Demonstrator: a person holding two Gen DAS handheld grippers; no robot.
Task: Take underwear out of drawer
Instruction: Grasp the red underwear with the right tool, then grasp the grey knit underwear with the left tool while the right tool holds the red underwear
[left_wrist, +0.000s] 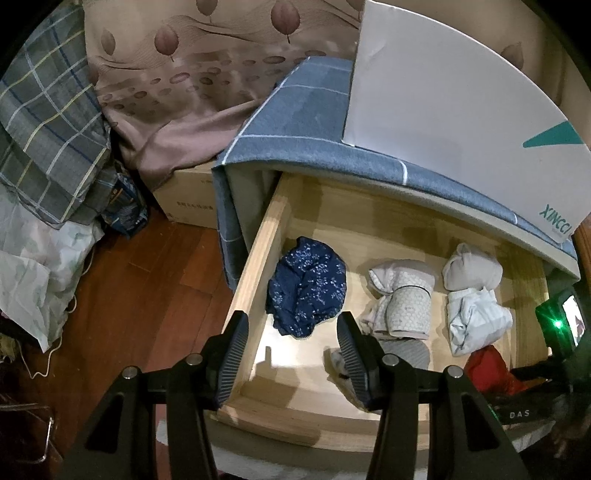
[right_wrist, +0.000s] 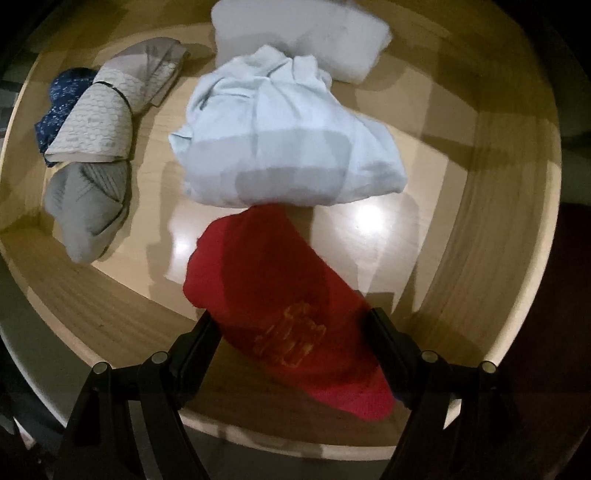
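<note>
The wooden drawer (left_wrist: 258, 251) stands pulled out, with several rolled pieces of underwear in it. A red piece (right_wrist: 273, 295) with a yellow print lies at the front wall, between the fingers of my right gripper (right_wrist: 291, 317). That gripper points straight down and is open; I see no pad pressing the cloth. Behind the red piece are a pale blue one (right_wrist: 280, 140) and an off-white roll (right_wrist: 306, 40). A honeycomb-patterned roll (right_wrist: 96, 125), a grey roll (right_wrist: 85, 214) and a navy floral piece (left_wrist: 306, 288) lie to the left. My left gripper (left_wrist: 291, 321) hovers open over the drawer's front left corner, empty.
A white carton (left_wrist: 461, 110) sits on the blue checked cloth (left_wrist: 295, 122) covering the cabinet top. Left of the drawer are red-brown floorboards (left_wrist: 147, 288), a cardboard box (left_wrist: 188, 199), plaid bedding (left_wrist: 48, 129) and a patterned curtain (left_wrist: 184, 74).
</note>
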